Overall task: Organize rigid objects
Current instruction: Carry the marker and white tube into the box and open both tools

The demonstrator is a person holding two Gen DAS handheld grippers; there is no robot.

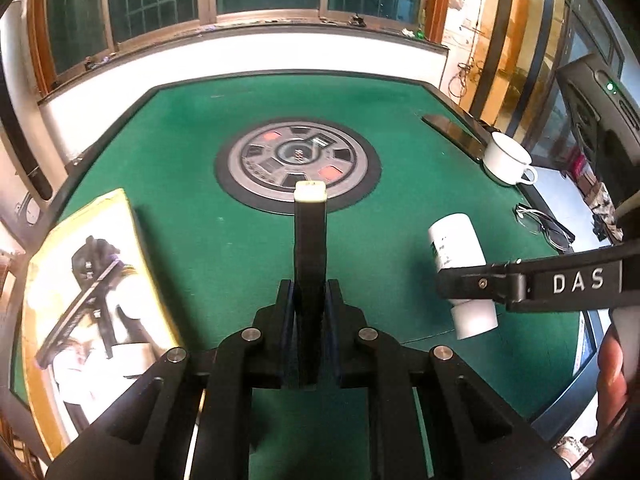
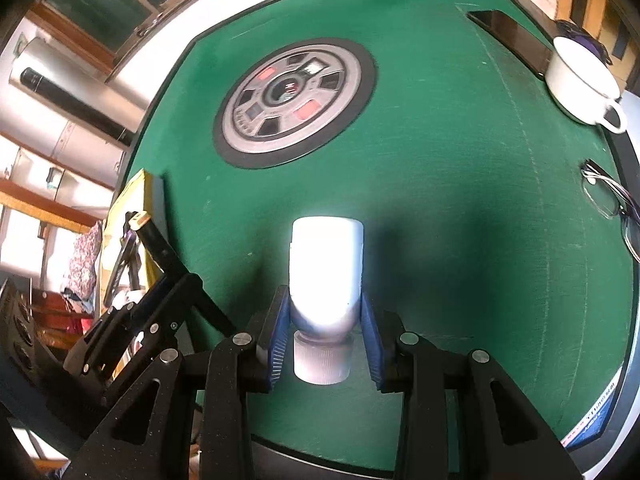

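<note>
Left tool (image 1: pixel 310 300) clamped tight on a slim black bar with a pale tip (image 1: pixel 310 240), held clear above the green counter (image 1: pixel 192 248). Right tool (image 2: pixel 325 334) gripping a white bottle (image 2: pixel 326 272) by its shoulder, cap toward the camera, also aloft. Step in hand: likely carrying both items to a spot; next move calls for choosing one and setting down gently. "DAS" reads on the right tool's side. Farther off: glasses (image 1: pixel 544 226), white cup (image 1: pixel 508 158).
</note>
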